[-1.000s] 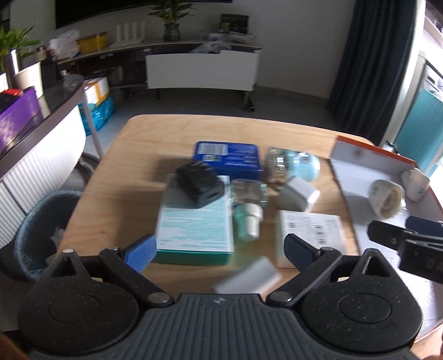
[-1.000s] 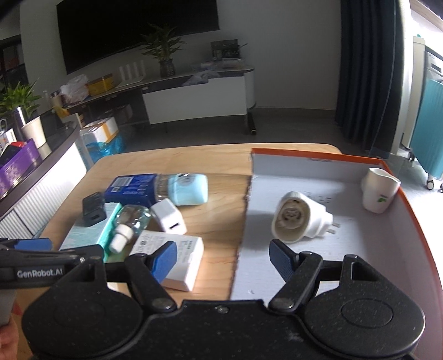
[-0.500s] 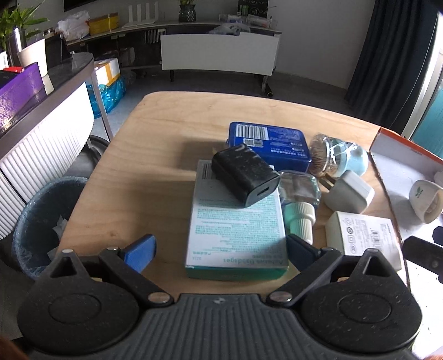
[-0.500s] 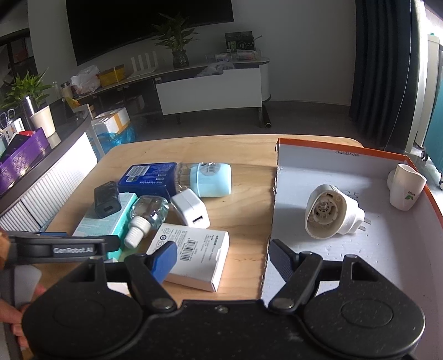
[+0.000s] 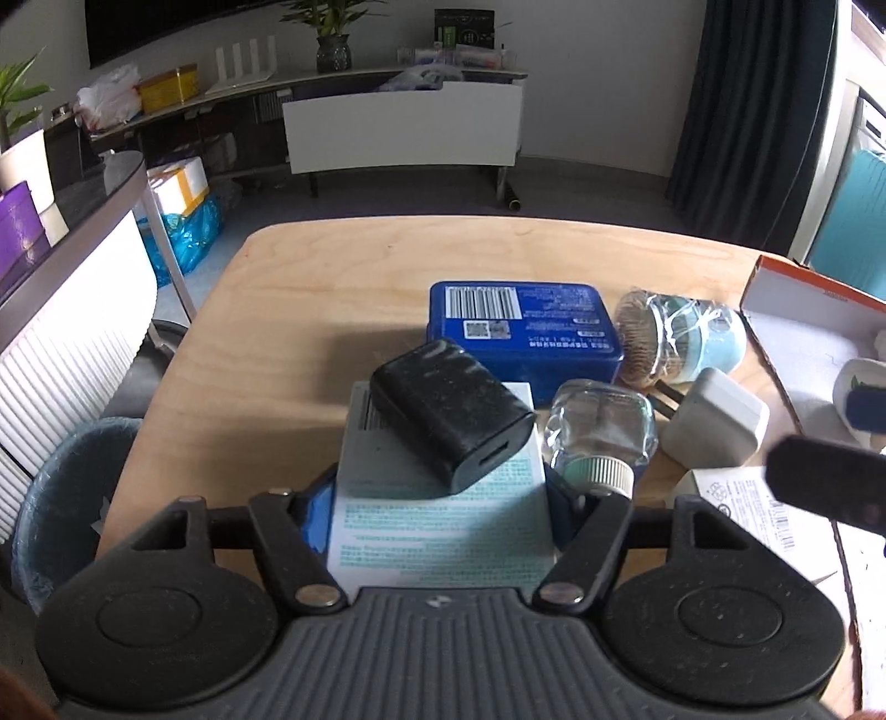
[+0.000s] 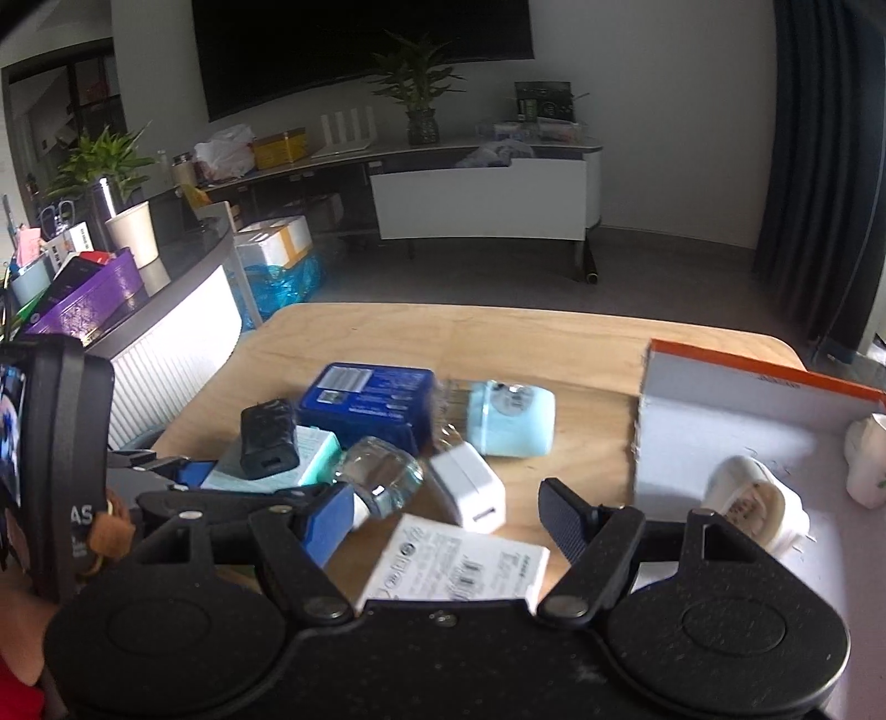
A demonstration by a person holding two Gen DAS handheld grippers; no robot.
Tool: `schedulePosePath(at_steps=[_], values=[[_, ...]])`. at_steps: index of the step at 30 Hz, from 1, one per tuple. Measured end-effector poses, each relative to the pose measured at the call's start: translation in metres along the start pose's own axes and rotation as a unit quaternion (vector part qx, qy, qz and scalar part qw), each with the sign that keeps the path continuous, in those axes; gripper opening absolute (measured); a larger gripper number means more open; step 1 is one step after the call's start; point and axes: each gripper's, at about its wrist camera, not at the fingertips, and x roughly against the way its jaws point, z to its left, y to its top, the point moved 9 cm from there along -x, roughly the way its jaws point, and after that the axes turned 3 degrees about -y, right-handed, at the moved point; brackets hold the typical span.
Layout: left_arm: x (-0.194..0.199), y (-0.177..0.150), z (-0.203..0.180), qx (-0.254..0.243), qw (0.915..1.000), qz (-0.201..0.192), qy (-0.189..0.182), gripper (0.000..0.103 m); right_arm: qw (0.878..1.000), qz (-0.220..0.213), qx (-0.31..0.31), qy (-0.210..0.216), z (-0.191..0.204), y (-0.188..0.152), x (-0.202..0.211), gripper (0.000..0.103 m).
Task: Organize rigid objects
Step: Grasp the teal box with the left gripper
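The left gripper (image 5: 440, 507) has its jaws spread around the near end of a teal box (image 5: 443, 509) on the table (image 5: 310, 299), a black charger (image 5: 451, 407) on top. The right gripper (image 6: 448, 512) hovers open and empty over a white box (image 6: 459, 565). Next, probably: close and lift toward the orange-rimmed tray (image 6: 720, 421).

Wooden table (image 5: 310, 310) near. Blue bin (image 5: 66, 487) on the floor, left of it. White ribbed counter (image 5: 61, 343) far left, purple box (image 6: 83, 299) and paper cup (image 6: 133, 232) on top. Far wall: dark TV (image 6: 360, 50), long shelf (image 6: 398, 152) with potted plant (image 6: 418, 94). Dark curtain (image 5: 758, 111) far right.
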Motion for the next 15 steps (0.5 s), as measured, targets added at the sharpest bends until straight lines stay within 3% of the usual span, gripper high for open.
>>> schedulePosePath(at_steps=[4, 8, 11, 15], values=[[0.008, -0.008, -0.004, -0.047, 0.9986, 0.016, -0.016, 0.071, 1.000, -0.001, 0.013, 0.017, 0.015, 0.006, -0.007, 0.087], [0.016, -0.014, -0.009, -0.093, 0.9925, 0.052, -0.060, 0.071, 0.999, 0.005, 0.012, 0.052, 0.032, 0.005, -0.013, 0.087], [0.021, -0.013, -0.012, -0.132, 0.9883, 0.049, -0.059, 0.072, 0.996, 0.009, 0.026, 0.080, 0.052, 0.006, -0.015, 0.087], [0.028, -0.019, -0.012, -0.146, 0.9864, 0.045, -0.061, 0.071, 0.994, 0.034, 0.031, 0.101, 0.066, 0.007, -0.027, 0.088]])
